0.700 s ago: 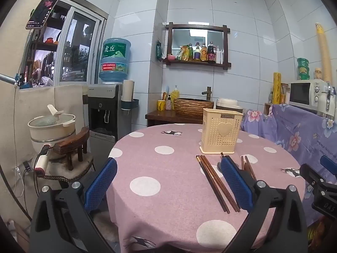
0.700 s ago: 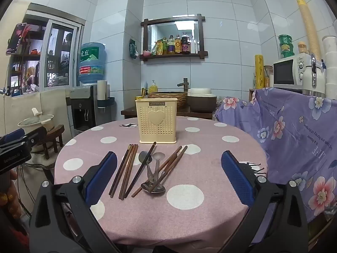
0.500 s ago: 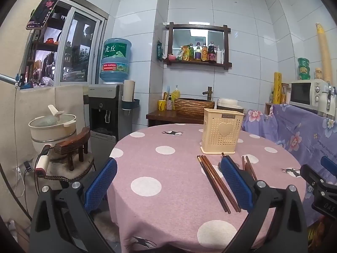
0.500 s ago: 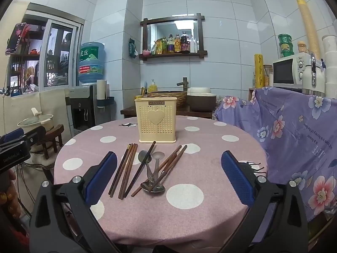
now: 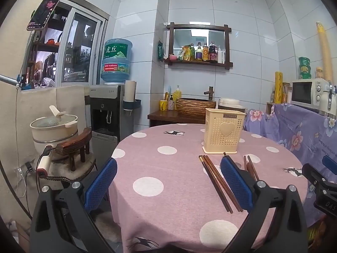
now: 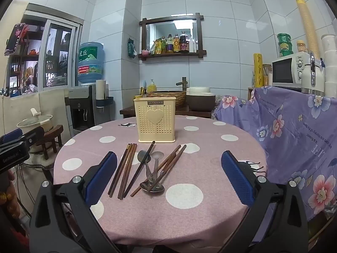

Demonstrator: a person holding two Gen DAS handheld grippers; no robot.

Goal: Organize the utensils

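Pink cloth with white polka dots covers the round table [image 6: 210, 168]; on it, toward the far side, stands a cream perforated plastic utensil holder [image 6: 155, 123] with a heart on its front, upright and apart from everything else. In front of the holder the utensils lie loose on the cloth: a bundle of brown wooden chopsticks [image 6: 124, 168] lies on the left, a single dark chopstick [image 6: 140, 167] runs diagonally beside it, and another brown chopstick pair [image 6: 166, 166] slants to the right; two steel spoons [image 6: 152, 168] lie between them, crossing under the right-hand pair, and a third spoon bowl [image 6: 152, 186] lies at the near end of the heap.

The right gripper [image 6: 168, 175] hovers above the near part of the table with its blue-padded jaws wide apart, holding nothing; the heap of utensils lies ahead between the two pads. The left gripper [image 5: 168, 181] is over the table's left edge, jaws likewise wide apart and holding nothing; its right pad [image 5: 236, 181] covers part of the utensils in the left wrist view, with the brown chopstick bundle [image 5: 217, 183] just left of that pad.

Behind the table are a water dispenser [image 5: 107, 113], a wall shelf of bottles [image 6: 172, 44], and a microwave [image 6: 288, 69] above a purple floral cloth [image 6: 284, 130].
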